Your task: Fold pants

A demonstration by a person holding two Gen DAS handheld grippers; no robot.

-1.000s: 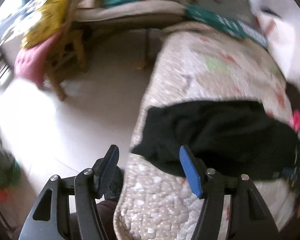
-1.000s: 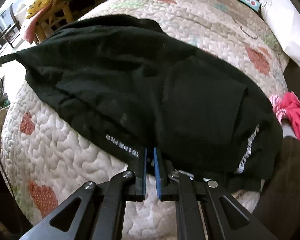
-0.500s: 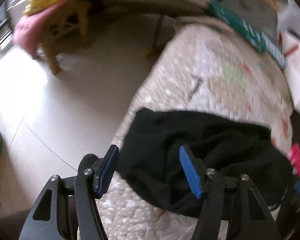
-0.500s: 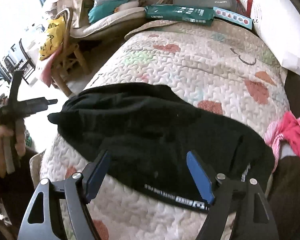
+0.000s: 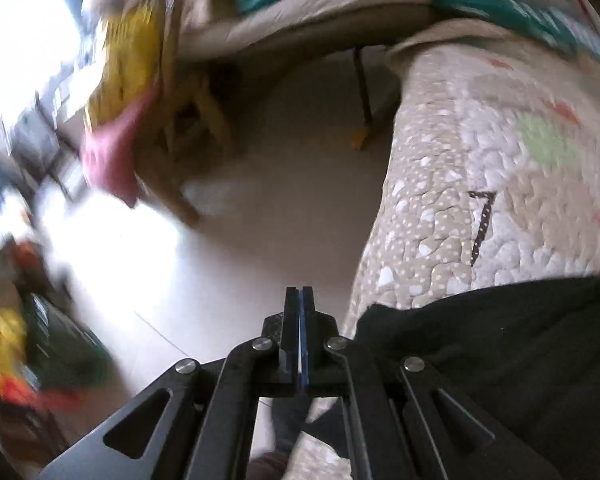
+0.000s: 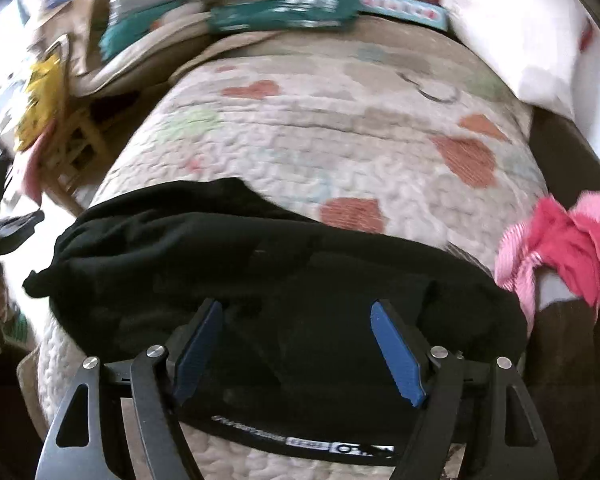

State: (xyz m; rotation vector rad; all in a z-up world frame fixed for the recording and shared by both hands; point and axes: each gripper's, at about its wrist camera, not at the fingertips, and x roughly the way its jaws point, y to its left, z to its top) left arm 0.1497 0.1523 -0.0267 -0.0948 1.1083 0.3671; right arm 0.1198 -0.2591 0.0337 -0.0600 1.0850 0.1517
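The black pants (image 6: 284, 264) lie folded across the quilted bed cover (image 6: 340, 128), their waistband with white lettering (image 6: 340, 446) nearest the right wrist camera. My right gripper (image 6: 296, 312) hovers over them, open, with nothing pressed between its blue pads. In the left wrist view the pants (image 5: 500, 340) fill the lower right. My left gripper (image 5: 299, 292) is shut just left of their corner, over the bed's edge and the floor. No cloth shows between its tips. The view is blurred by motion.
A pink and red garment (image 6: 572, 240) lies at the bed's right edge, and a white pillow (image 6: 520, 40) and a green box (image 6: 284, 16) sit at its far end. Beyond the pale floor (image 5: 280, 200) is a wooden chair (image 5: 192, 120) with yellow and pink things.
My left gripper has shut and swung left off the pants toward the bed's edge. My right gripper let go of the waistband, opened wide and rose.
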